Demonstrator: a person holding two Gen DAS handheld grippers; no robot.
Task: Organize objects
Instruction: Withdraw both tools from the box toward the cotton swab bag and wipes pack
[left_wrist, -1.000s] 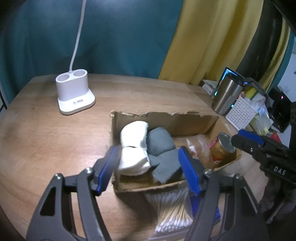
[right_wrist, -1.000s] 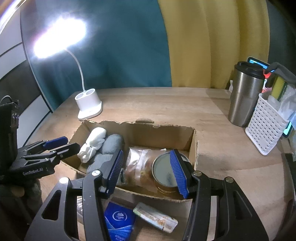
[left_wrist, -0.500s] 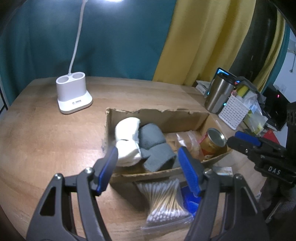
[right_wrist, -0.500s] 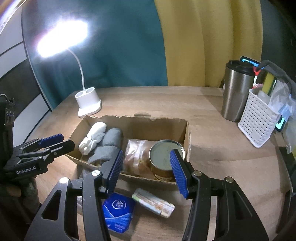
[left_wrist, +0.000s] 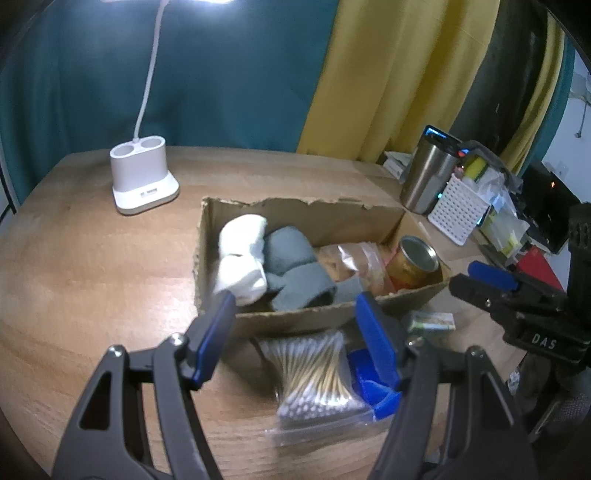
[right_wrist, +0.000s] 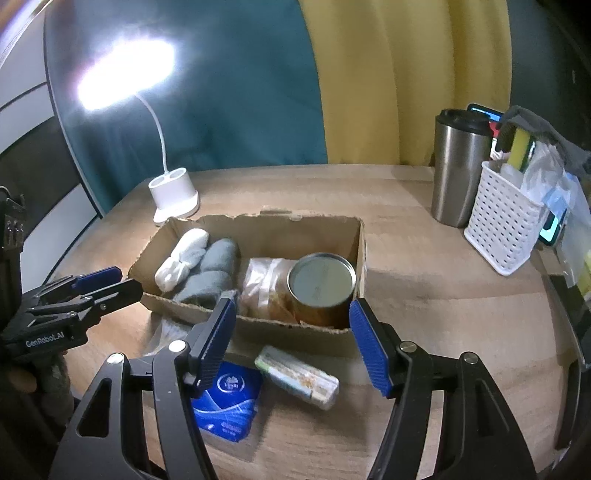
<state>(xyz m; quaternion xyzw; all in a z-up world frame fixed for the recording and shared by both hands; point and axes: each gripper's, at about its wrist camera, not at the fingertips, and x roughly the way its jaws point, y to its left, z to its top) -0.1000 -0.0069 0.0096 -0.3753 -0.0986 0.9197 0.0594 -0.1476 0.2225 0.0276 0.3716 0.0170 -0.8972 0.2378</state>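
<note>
Two hand-held grippers are hovering over a wooden table (right_wrist: 424, 295) in front of an open cardboard box (right_wrist: 258, 227). The box is already holding white socks (right_wrist: 181, 258), grey socks (right_wrist: 214, 273), a bagged snack (right_wrist: 266, 288) and an upright can (right_wrist: 321, 284).

Three items are lying outside, just beside the box's near wall: a bag of cotton swabs (left_wrist: 314, 376), a blue tissue pack (right_wrist: 227, 398) and a small wrapped packet (right_wrist: 297, 373).

The left gripper (left_wrist: 295, 332) is standing with its jaws moderately apart and empty, above the swab bag. The right gripper (right_wrist: 291, 339) is widening its jaws, with nothing between them, above the packet.

The step in hand appears to be picking up a loose item for boxing. For the packet, the jaws should probably be lowered across its short sides, so the pads are meeting its flat long faces and not sliding off an end.

The packet's long axis is running diagonally in the right wrist view, from upper left near the box to lower right. The swabs are lying flat, with their sticks running roughly from the box toward the left gripper.
</note>
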